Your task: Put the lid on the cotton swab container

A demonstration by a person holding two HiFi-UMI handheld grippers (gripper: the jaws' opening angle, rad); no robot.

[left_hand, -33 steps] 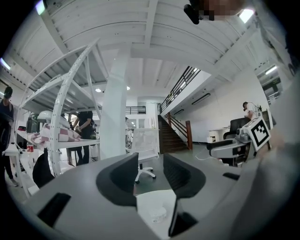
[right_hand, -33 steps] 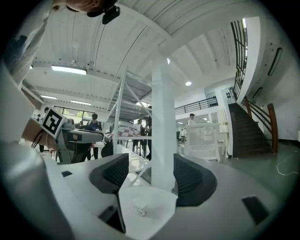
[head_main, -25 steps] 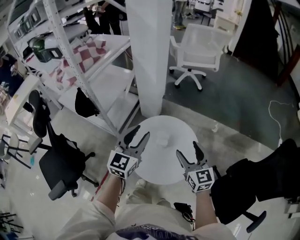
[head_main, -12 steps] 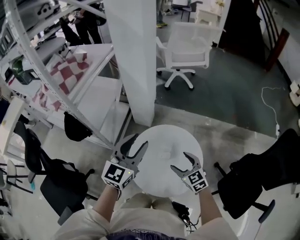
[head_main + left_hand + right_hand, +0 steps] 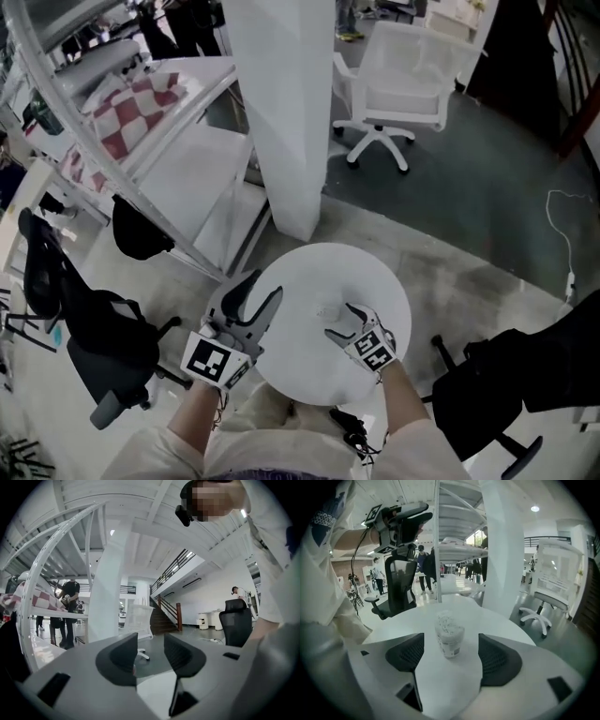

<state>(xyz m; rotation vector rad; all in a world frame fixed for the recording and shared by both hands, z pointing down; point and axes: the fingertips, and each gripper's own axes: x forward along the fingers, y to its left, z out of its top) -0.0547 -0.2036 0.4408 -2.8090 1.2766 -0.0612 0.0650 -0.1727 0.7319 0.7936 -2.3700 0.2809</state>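
Observation:
The cotton swab container (image 5: pixel 450 633) is a small clear tub full of white swabs, upright and lidless on the round white table (image 5: pixel 499 625). A clear speckled shape sits just behind it; I cannot tell whether that is the lid. My right gripper (image 5: pixel 451 654) is wide open, aimed at the tub, which stands just beyond the fingertips, untouched. From the head view the tub (image 5: pixel 330 308) is a faint shape near the table's (image 5: pixel 309 267) middle, with the right gripper (image 5: pixel 343 323) right beside it. My left gripper (image 5: pixel 247 298) hovers at the table's left edge, partly open and empty (image 5: pixel 150 656).
A thick white pillar (image 5: pixel 281 112) rises just beyond the table. A white office chair (image 5: pixel 403 84) stands at the back right. Black chairs (image 5: pixel 89 328) (image 5: pixel 525 375) flank the table. A white rack with a checkered cloth (image 5: pixel 127 103) runs along the left.
My right gripper has moved in toward the container and now sits right beside it, jaws a little wider. The left gripper stays at the table's left edge. The head camera has shifted.

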